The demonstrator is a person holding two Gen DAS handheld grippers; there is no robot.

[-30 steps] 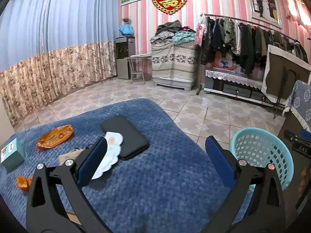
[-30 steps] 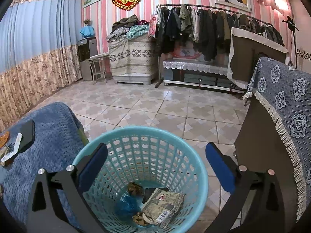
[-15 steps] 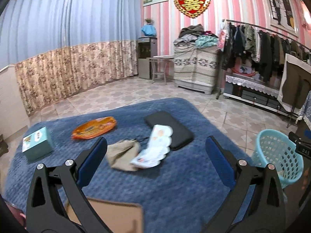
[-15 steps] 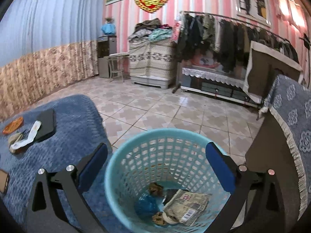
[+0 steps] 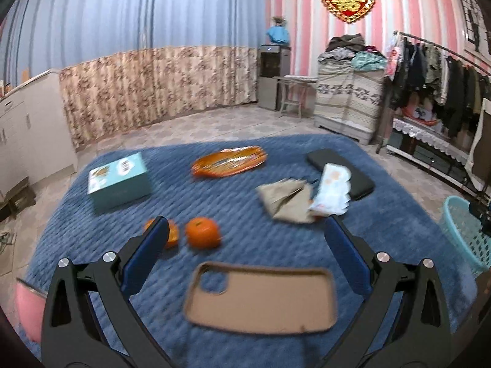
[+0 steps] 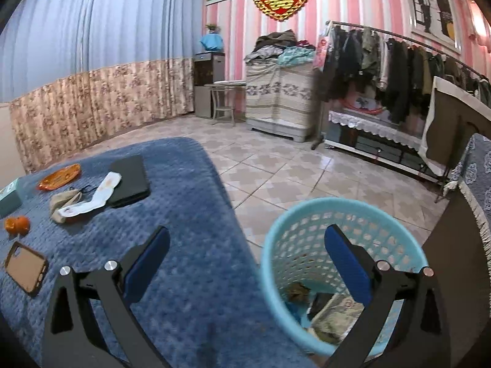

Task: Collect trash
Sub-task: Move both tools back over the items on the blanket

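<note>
Left gripper (image 5: 245, 239) gapes wide, empty, above blue quilted blanket (image 5: 233, 202); right gripper (image 6: 245, 242), equally wide and empty, overhangs turquoise plastic mesh basket (image 6: 307, 224).

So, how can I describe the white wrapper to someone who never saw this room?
On the blue blanket, find the black phone near the far right edge. The white wrapper lies partly over it, beside crumpled tan paper; it is the only white item, with orange spots.

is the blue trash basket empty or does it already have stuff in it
Not empty. In the right wrist view the basket stands upright on the floor with crumpled wrappers and other scraps lying at its bottom, far below the rim.
</note>
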